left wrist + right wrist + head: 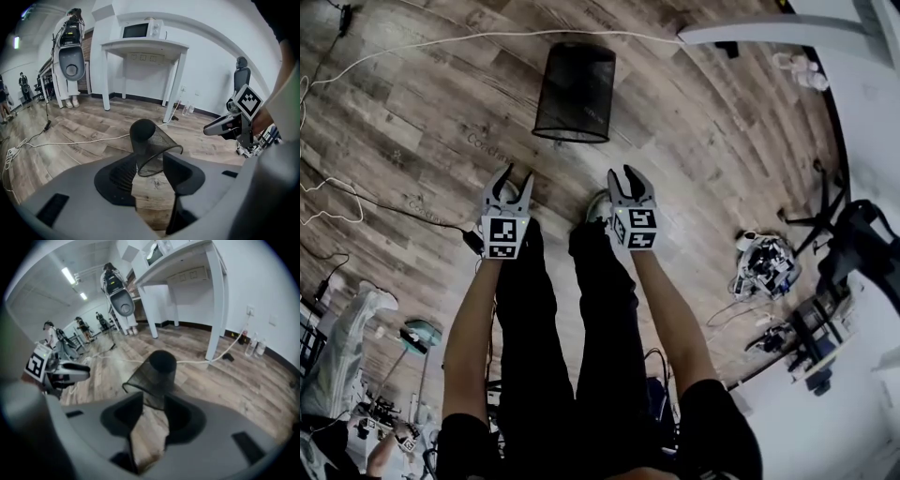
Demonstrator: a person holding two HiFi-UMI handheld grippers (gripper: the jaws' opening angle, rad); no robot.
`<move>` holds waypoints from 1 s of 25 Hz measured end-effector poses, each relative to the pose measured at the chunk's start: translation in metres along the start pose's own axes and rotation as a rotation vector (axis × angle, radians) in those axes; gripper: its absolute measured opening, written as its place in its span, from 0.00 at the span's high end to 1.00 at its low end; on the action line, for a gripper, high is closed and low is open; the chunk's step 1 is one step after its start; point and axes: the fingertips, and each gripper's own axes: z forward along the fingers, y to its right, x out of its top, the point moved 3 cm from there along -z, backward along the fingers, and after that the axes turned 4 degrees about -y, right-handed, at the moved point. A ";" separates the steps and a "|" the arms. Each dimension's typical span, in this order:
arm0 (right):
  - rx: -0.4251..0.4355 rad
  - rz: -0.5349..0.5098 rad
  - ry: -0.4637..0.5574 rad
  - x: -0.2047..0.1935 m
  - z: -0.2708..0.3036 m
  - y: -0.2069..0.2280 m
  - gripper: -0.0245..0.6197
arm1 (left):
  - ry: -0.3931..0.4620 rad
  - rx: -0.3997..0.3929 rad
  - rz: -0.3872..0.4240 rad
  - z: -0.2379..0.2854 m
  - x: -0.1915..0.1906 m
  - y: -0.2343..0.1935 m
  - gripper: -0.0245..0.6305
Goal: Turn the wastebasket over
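Observation:
The black mesh wastebasket (574, 92) is on the wood floor ahead of my feet. Its narrow closed end (143, 129) points up and its wide rim (140, 385) is low, toward me. Both grippers hang side by side short of it, apart from it. My left gripper (514, 180) is open with nothing between its fingers, and its jaws (150, 180) frame the basket. My right gripper (623, 176) is also open and empty, with the basket beyond its jaws (150, 420). Each gripper shows in the other's view: right gripper (229, 124), left gripper (70, 371).
A white table (145, 44) with a microwave (140, 30) stands behind the basket by the wall. A white cable (441, 47) runs across the floor behind it. Black cords lie at the left, and gear (764, 262) sits on the floor at the right. People stand far off (82, 326).

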 end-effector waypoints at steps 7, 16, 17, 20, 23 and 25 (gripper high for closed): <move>-0.009 0.028 -0.039 -0.032 0.057 0.028 0.74 | -0.031 -0.002 0.013 0.062 -0.032 -0.021 0.63; -0.038 0.029 -0.097 -0.065 0.118 0.046 0.74 | -0.127 -0.006 0.059 0.122 -0.080 -0.037 0.63; -0.043 0.023 -0.098 -0.067 0.123 0.047 0.74 | -0.134 -0.005 0.056 0.127 -0.085 -0.039 0.63; -0.046 0.003 -0.091 -0.071 0.135 0.048 0.74 | -0.147 -0.012 0.058 0.144 -0.097 -0.043 0.63; -0.037 -0.012 -0.091 -0.074 0.148 0.049 0.74 | -0.143 -0.023 0.077 0.158 -0.105 -0.046 0.63; -0.035 -0.020 -0.093 -0.075 0.154 0.051 0.74 | -0.132 -0.029 0.084 0.165 -0.106 -0.045 0.63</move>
